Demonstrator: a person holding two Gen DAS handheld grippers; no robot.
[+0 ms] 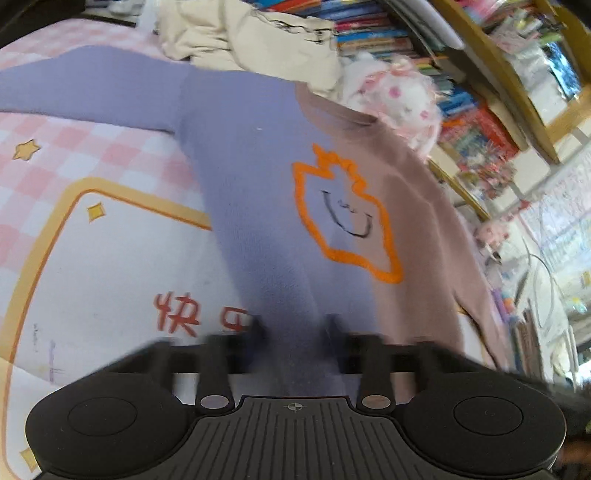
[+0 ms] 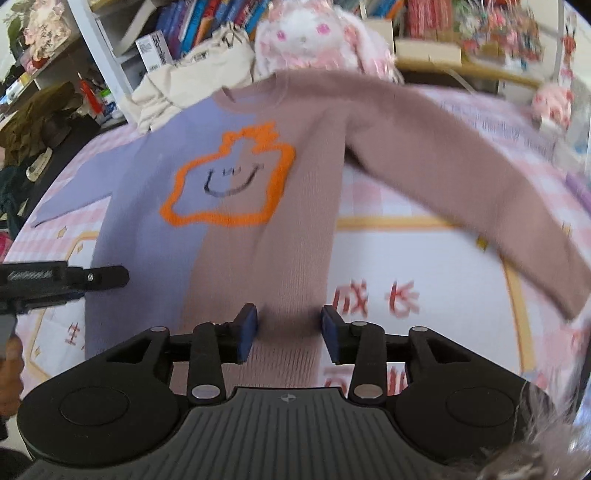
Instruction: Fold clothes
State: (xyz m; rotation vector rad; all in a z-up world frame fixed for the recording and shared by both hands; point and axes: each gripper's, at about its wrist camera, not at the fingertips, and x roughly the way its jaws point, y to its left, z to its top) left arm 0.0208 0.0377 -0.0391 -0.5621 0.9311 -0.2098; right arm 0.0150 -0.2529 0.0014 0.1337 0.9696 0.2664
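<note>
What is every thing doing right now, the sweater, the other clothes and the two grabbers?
sweater: spread flat on the bed, sleeves out, unfolded.
cream garment: crumpled in a heap behind it.
left gripper: fingers around purple hem; grip unclear, blurred.
right gripper: open, fingers either side of brown hem.

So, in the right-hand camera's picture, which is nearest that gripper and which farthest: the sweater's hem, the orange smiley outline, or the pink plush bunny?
From the right gripper:
1. Hem of the sweater, lying between the open fingers.
2. Orange smiley outline, farther up on the sweater's chest.
3. Pink plush bunny, beyond the collar, by the bookshelves.
</note>
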